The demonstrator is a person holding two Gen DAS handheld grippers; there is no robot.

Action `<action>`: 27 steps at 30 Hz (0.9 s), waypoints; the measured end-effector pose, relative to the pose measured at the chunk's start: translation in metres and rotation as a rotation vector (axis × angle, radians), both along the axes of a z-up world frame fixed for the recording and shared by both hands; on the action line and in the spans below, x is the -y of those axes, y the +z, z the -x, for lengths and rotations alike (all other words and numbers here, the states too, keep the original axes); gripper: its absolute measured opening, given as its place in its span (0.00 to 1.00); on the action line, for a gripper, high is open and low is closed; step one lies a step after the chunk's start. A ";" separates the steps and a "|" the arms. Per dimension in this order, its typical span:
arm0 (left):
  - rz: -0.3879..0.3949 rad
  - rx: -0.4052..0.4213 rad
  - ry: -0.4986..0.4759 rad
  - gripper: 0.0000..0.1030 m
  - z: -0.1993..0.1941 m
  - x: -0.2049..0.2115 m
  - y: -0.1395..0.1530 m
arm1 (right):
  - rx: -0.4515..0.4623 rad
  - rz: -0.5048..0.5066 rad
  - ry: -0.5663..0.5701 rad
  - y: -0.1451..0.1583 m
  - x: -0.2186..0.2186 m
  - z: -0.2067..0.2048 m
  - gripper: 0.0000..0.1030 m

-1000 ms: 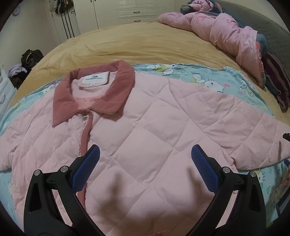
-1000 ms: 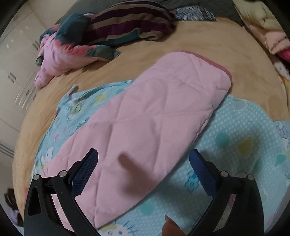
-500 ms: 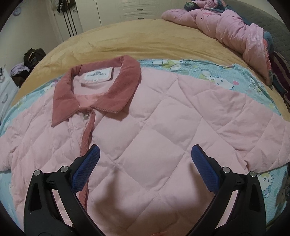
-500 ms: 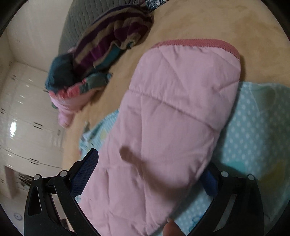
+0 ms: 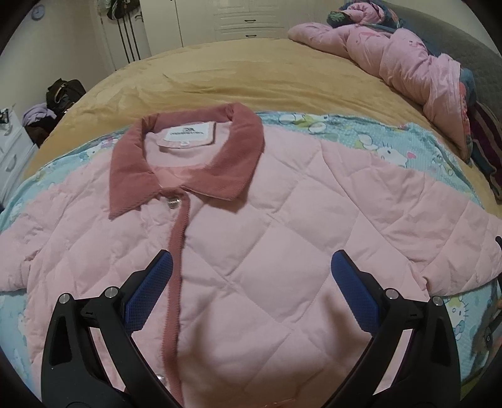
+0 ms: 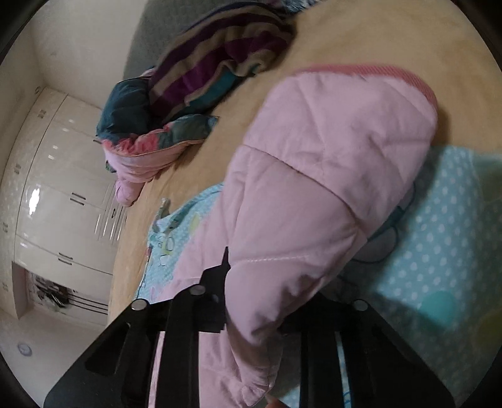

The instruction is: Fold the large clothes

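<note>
A pink quilted jacket [image 5: 282, 226] with a dusty-red collar [image 5: 238, 138] lies front-up and buttoned on a blue cartoon-print sheet [image 5: 392, 147]. My left gripper [image 5: 251, 282] is open and empty, hovering over the jacket's chest. In the right wrist view my right gripper [image 6: 254, 301] is shut on the jacket's sleeve [image 6: 329, 175], pinching its padded fabric near the edge. The sleeve's red cuff [image 6: 370, 70] points away from the gripper. The pads are hidden by the cloth.
A tan bedspread [image 5: 235, 72] covers the bed. A crumpled pink comforter [image 5: 408, 59] lies at the far right, with a striped blanket [image 6: 219, 53] beside it. White cupboards [image 5: 238, 18] and a dark bag [image 5: 62, 94] stand beyond the bed.
My right gripper has moved in on the sleeve and shut on it, bunching the fabric. My left gripper has stayed open and drifted slightly over the jacket.
</note>
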State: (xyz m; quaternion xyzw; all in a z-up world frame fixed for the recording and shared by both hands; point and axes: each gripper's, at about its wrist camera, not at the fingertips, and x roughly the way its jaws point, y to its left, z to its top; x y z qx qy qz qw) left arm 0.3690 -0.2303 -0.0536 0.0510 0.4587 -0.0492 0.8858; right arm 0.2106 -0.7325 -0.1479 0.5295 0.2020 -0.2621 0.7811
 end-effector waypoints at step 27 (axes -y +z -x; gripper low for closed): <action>0.134 0.078 0.175 0.92 -0.003 -0.171 0.087 | 0.248 0.622 0.705 0.192 -0.295 -0.064 0.13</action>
